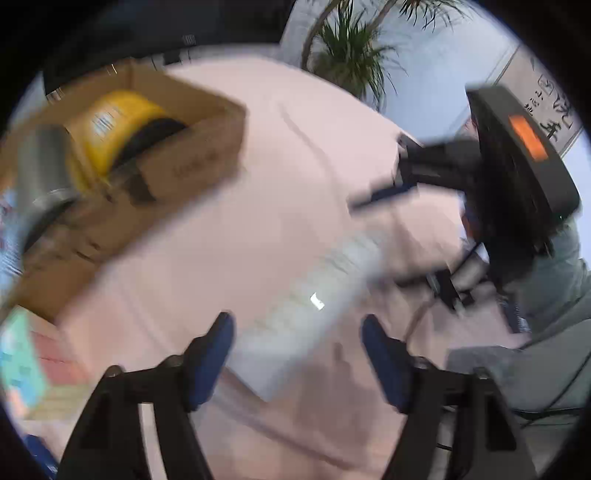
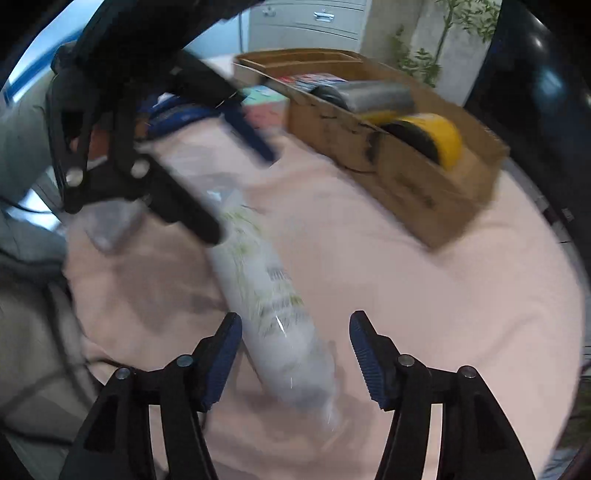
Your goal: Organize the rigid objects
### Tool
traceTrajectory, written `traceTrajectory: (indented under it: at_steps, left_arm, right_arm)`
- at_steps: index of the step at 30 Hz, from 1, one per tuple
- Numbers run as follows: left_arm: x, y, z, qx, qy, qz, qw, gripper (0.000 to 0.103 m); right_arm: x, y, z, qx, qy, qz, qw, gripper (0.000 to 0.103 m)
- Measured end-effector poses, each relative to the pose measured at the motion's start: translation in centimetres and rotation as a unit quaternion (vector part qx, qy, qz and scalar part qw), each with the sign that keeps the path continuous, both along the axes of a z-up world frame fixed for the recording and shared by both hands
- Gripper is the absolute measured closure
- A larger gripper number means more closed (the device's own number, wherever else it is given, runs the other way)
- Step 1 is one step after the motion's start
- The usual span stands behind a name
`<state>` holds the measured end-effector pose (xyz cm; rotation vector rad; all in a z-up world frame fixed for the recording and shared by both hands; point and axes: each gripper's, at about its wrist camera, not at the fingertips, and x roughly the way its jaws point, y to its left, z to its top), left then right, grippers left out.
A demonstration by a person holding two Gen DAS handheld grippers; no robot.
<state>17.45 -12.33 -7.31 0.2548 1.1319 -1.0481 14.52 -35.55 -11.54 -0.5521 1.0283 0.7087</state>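
A long clear plastic-wrapped tube (image 2: 273,295) with green print lies on the pink cloth (image 2: 406,295). It also shows, blurred, in the left wrist view (image 1: 314,295). My right gripper (image 2: 295,332) is open, its blue pads on either side of the tube's near end. My left gripper (image 1: 297,328) is open over the tube's other end; it shows in the right wrist view (image 2: 240,184) with one finger across the tube. A cardboard box (image 2: 424,177) holds a yellow roll (image 2: 443,136) and a grey object (image 2: 373,94).
The box (image 1: 177,155) with the yellow roll (image 1: 114,122) sits at upper left in the left wrist view. Teal and pink boxes (image 2: 266,103) lie behind the tube. A potted plant (image 1: 351,48) and a drawer cabinet (image 2: 310,22) stand beyond the table.
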Motion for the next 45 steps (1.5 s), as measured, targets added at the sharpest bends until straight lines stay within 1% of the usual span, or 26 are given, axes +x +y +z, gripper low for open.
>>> traceTrajectory:
  at_steps: [2, 4, 5, 7, 10, 13, 15, 17, 19, 21, 22, 23, 24, 25, 27, 29, 31, 32, 33, 34, 35, 36, 38, 41, 43, 45]
  left_arm:
    - [-0.6, -0.6, -0.5, 0.003, 0.024, -0.011, 0.9996, 0.050]
    - [-1.7, -1.6, -1.0, 0.026, 0.034, -0.025, 0.9988, 0.061]
    - [-2.3, -2.0, -1.1, 0.038, 0.034, -0.021, 0.9985, 0.059]
    - [-2.7, -2.3, -1.1, 0.048, 0.047, -0.002, 0.9977, 0.059]
    - [-2.9, -2.5, -1.2, 0.052, 0.068, 0.023, 0.9961, 0.059]
    - [-3.0, -2.7, -1.2, 0.049, 0.077, 0.040, 0.9950, 0.059]
    - [-3.1, -2.6, -1.2, 0.045, 0.081, 0.059, 0.9940, 0.059]
    - [-3.1, -2.4, -1.1, 0.045, 0.071, 0.078, 0.9934, 0.059]
    - [-3.3, -2.2, -0.2, 0.043, 0.060, 0.099, 0.9924, 0.060]
    - [-3.7, -2.6, 2.5, 0.017, 0.021, 0.099, 0.9947, 0.097]
    - [-3.8, -2.9, 4.2, -0.005, 0.008, 0.094, 0.9955, 0.102]
    - [-3.7, -3.5, 6.0, -0.021, -0.012, 0.090, 0.9957, 0.102]
    - [-3.3, -4.7, 8.0, -0.029, -0.033, 0.079, 0.9959, 0.102]
    - [-2.8, -5.5, 9.0, -0.039, -0.048, 0.079, 0.9950, 0.102]
    - [-0.9, -6.1, 9.6, -0.039, -0.051, 0.098, 0.9931, 0.102]
    - [1.0, -3.7, 9.3, -0.056, -0.017, 0.152, 0.9867, 0.101]
    - [1.5, -0.3, 8.8, -0.071, 0.000, 0.191, 0.9789, 0.090]
    - [1.3, 1.5, 8.1, -0.074, 0.012, 0.219, 0.9729, 0.068]
    - [1.2, 3.1, 7.2, -0.071, 0.027, 0.244, 0.9668, 0.037]
    - [1.0, 4.0, 6.3, -0.064, 0.044, 0.261, 0.9622, 0.025]
    - [0.6, 4.6, 5.4, -0.061, 0.065, 0.279, 0.9562, 0.021]
    - [1.0, 4.9, 4.2, -0.057, 0.098, 0.288, 0.9509, 0.021]
    - [1.4, 4.9, 2.1, -0.046, 0.144, 0.306, 0.9399, 0.021]
    - [3.5, 4.7, 1.0, -0.043, 0.167, 0.311, 0.9346, 0.021]
    - [4.2, 4.9, -0.3, -0.036, 0.186, 0.328, 0.9254, 0.021]
    - [4.8, 4.6, -1.5, -0.036, 0.211, 0.330, 0.9194, 0.036]
  right_arm:
    - [1.2, -1.8, 0.1, -0.012, -0.015, -0.048, 0.999, 0.050]
    - [2.6, -3.9, 0.2, -0.009, -0.024, -0.130, 0.991, 0.064]
    - [2.5, -4.8, 0.4, 0.003, -0.017, -0.169, 0.986, 0.066]
    - [2.7, -7.3, 1.3, 0.075, 0.020, -0.271, 0.959, 0.065]
    - [1.5, -9.3, 0.6, 0.234, 0.122, -0.333, 0.905, 0.063]
    - [2.4, -7.3, -1.5, 0.271, 0.183, -0.349, 0.878, 0.063]
    - [3.7, -6.4, -2.5, 0.282, 0.202, -0.365, 0.864, 0.052]
    - [4.0, -5.0, -3.5, 0.271, 0.197, -0.377, 0.863, 0.052]
    - [4.1, -3.7, -2.9, 0.261, 0.178, -0.374, 0.872, 0.054]
    - [4.7, -3.6, -1.8, 0.263, 0.164, -0.370, 0.876, 0.060]
    - [2.6, -3.2, -1.9, 0.261, 0.153, -0.367, 0.880, 0.064]
    - [2.3, -3.1, -1.4, 0.266, 0.148, -0.358, 0.883, 0.071]
    - [3.2, -3.1, -0.2, 0.281, 0.139, -0.347, 0.884, 0.101]
    - [4.1, -3.3, 1.7, 0.293, 0.120, -0.336, 0.887, 0.103]
    - [6.2, -3.2, 5.0, 0.266, 0.068, -0.320, 0.907, 0.103]
    - [7.8, -4.5, 5.1, 0.263, 0.074, -0.333, 0.903, 0.101]
    - [7.8, -6.5, 4.0, 0.271, 0.099, -0.339, 0.895, 0.101]
    - [7.3, -7.8, 3.5, 0.271, 0.102, -0.348, 0.891, 0.100]
    - [6.8, -8.8, 2.7, 0.272, 0.111, -0.357, 0.887, 0.091]
    - [6.3, -9.3, 1.7, 0.268, 0.132, -0.356, 0.885, 0.083]
    - [6.1, -8.5, 0.7, 0.265, 0.150, -0.346, 0.887, 0.060]
    - [5.8, -7.7, -0.2, 0.264, 0.171, -0.327, 0.891, 0.049]
    - [5.2, -5.3, -1.2, 0.266, 0.193, -0.294, 0.898, 0.049]
    - [3.4, -2.1, -1.1, 0.256, 0.209, -0.236, 0.914, 0.053]
    - [2.2, -0.4, -1.5, 0.267, 0.233, -0.204, 0.913, 0.052]
    - [1.7, 1.1, -1.8, 0.250, 0.232, -0.200, 0.918, 0.052]
